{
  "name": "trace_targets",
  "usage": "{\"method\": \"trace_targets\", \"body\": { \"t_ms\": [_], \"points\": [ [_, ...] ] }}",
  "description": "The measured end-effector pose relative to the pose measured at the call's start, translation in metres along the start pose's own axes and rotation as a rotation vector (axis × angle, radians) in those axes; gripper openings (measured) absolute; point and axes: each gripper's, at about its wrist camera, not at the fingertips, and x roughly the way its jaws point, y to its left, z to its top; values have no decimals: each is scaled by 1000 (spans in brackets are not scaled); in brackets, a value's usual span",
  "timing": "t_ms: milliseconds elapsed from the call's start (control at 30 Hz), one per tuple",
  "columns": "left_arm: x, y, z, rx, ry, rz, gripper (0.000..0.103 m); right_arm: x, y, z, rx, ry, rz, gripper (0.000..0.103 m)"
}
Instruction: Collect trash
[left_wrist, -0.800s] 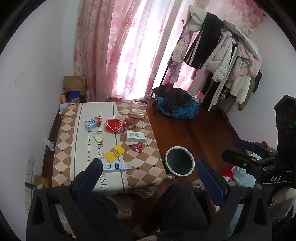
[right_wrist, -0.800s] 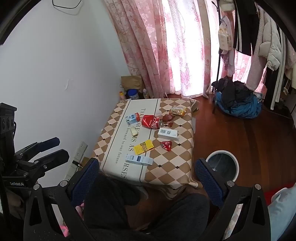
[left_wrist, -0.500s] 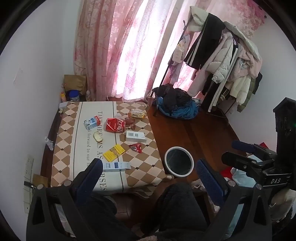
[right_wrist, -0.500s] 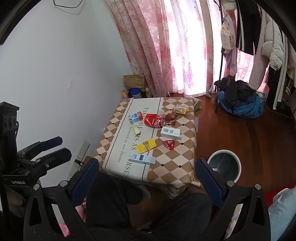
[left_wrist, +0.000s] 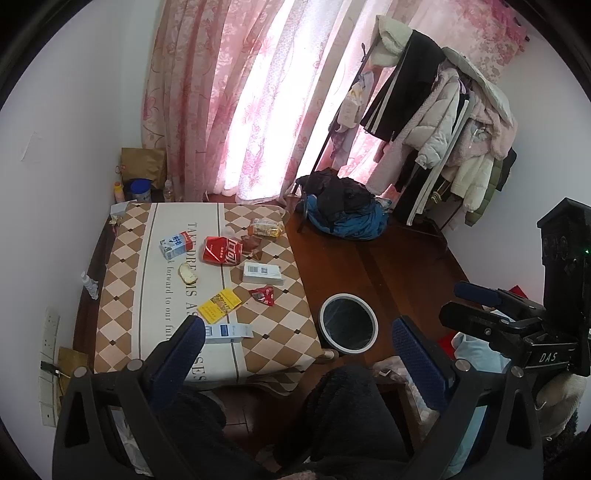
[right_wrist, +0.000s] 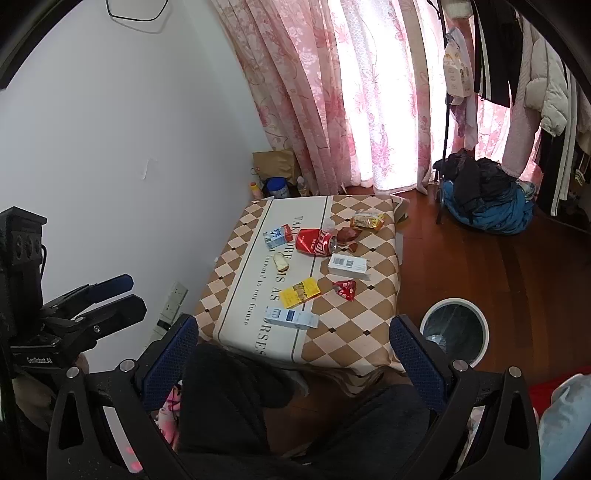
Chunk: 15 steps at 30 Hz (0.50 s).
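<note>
Little has shifted since the earlier frames. Both tongs, left (left_wrist: 295, 345) and right (right_wrist: 293, 341), are held wide and empty. Trash lies mid-frame on the surface (right_wrist: 354, 332); the can (right_wrist: 316, 242) awaits grasping, bin (right_wrist: 454, 332) lower right.

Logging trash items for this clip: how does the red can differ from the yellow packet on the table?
The red can is bulky, dented and lying on its side; the yellow packet is flat and rectangular. The can sits farther from the grippers, the packet nearer. Both rest untouched on the tablecloth.
</note>
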Motion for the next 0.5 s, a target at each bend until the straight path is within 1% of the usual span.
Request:
{"method": "trace_targets", "body": {
  "t_ms": [500],
  "points": [
    [-1, -2, 0, -3, -1, -3, 103, -2, 0, 3, -1, -4, -3, 103]
  ]
}}
